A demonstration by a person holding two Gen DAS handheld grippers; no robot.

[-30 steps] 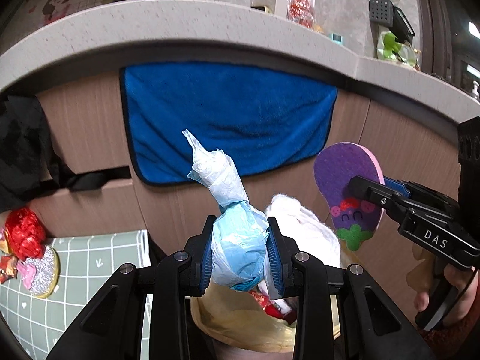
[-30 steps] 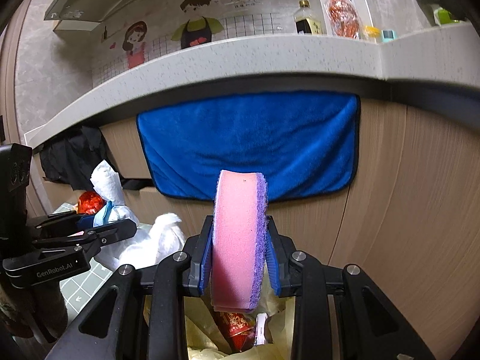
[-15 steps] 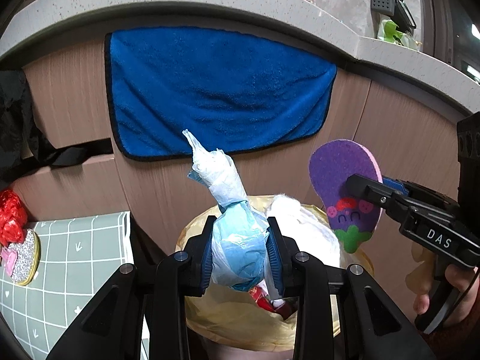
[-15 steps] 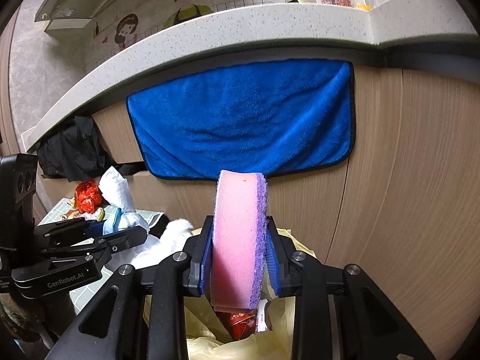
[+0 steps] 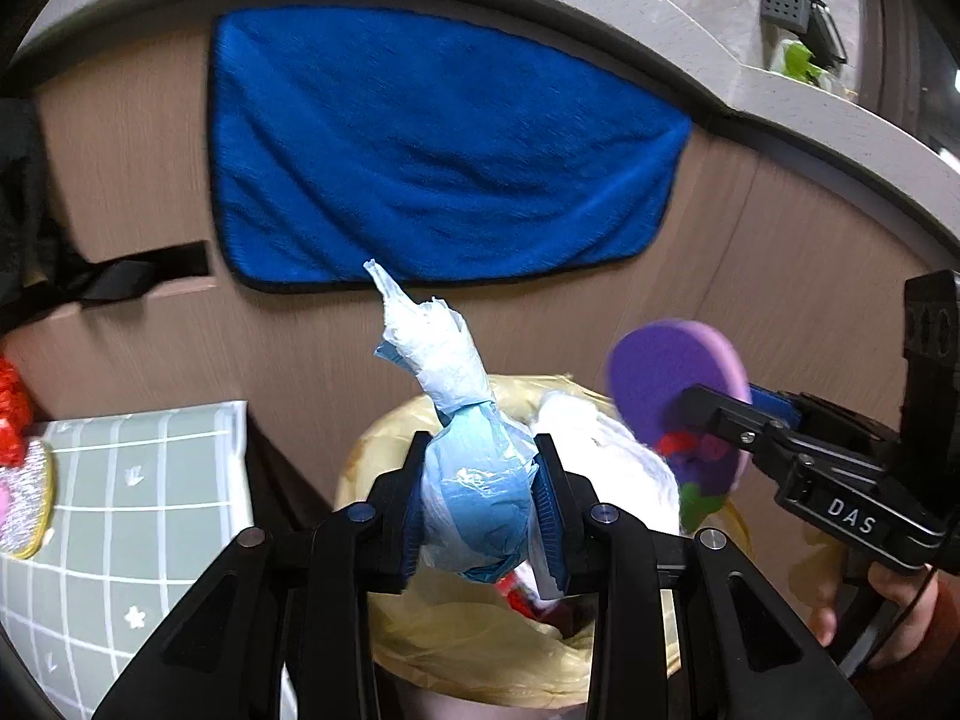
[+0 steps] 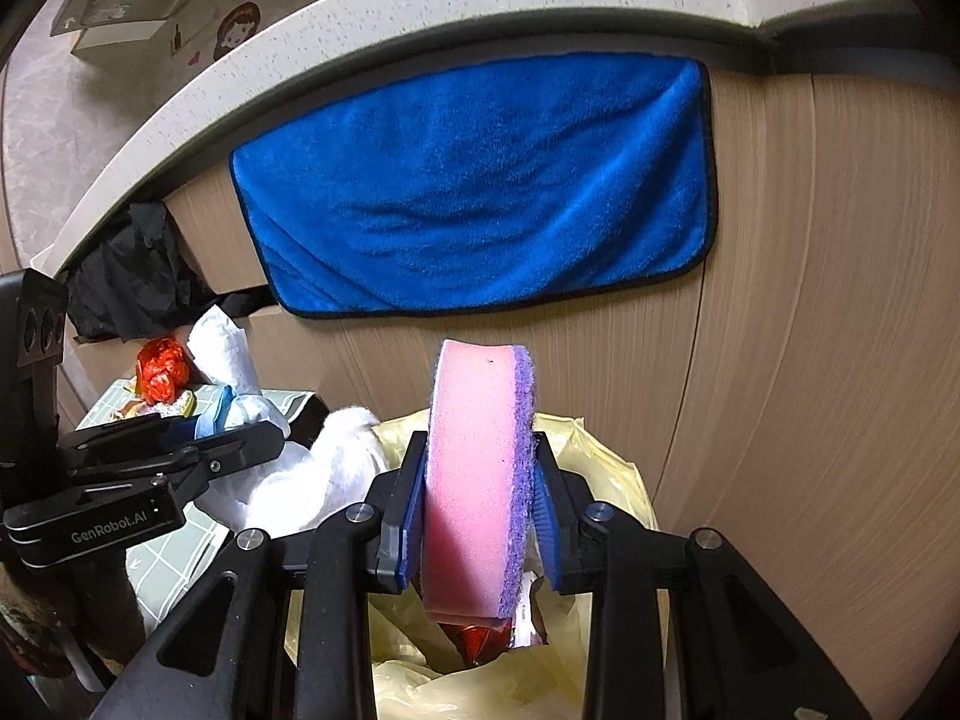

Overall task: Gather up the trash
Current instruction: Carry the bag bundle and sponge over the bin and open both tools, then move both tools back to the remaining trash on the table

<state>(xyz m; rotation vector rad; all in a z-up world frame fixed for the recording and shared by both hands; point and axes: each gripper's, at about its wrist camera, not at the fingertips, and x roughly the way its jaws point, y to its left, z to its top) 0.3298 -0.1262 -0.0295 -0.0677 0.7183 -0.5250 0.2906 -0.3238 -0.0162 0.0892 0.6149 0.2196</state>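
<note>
My left gripper (image 5: pixel 480 445) grips a blue and white wad of tissue (image 5: pixel 474 498) whose twisted tip points up. Its jaws are opening, and the pads still touch the wad. It hangs just above a bin lined with a yellow bag (image 5: pixel 456 630). A pink and purple sponge (image 6: pixel 474 480) stands on edge between the pads of my right gripper (image 6: pixel 480 441). Those jaws are opening too, over the same yellow bag (image 6: pixel 600 468). The left wrist view shows the sponge's purple face (image 5: pixel 666 372), blurred. White tissue (image 5: pixel 606 450) and red wrappers lie in the bin.
A blue towel (image 5: pixel 444 168) hangs on the wooden cabinet front under a speckled counter (image 6: pixel 420 12). Left of the bin is a green checked cloth (image 5: pixel 150 480) with a red foil wrapper (image 6: pixel 159 369) and a glittery pad (image 5: pixel 24 498). A hand (image 5: pixel 900 600) holds the right gripper.
Both grippers have sunk toward the bin with their loads. The bag's mouth has come into fuller view beneath them, and the towel has slid up the frame.
</note>
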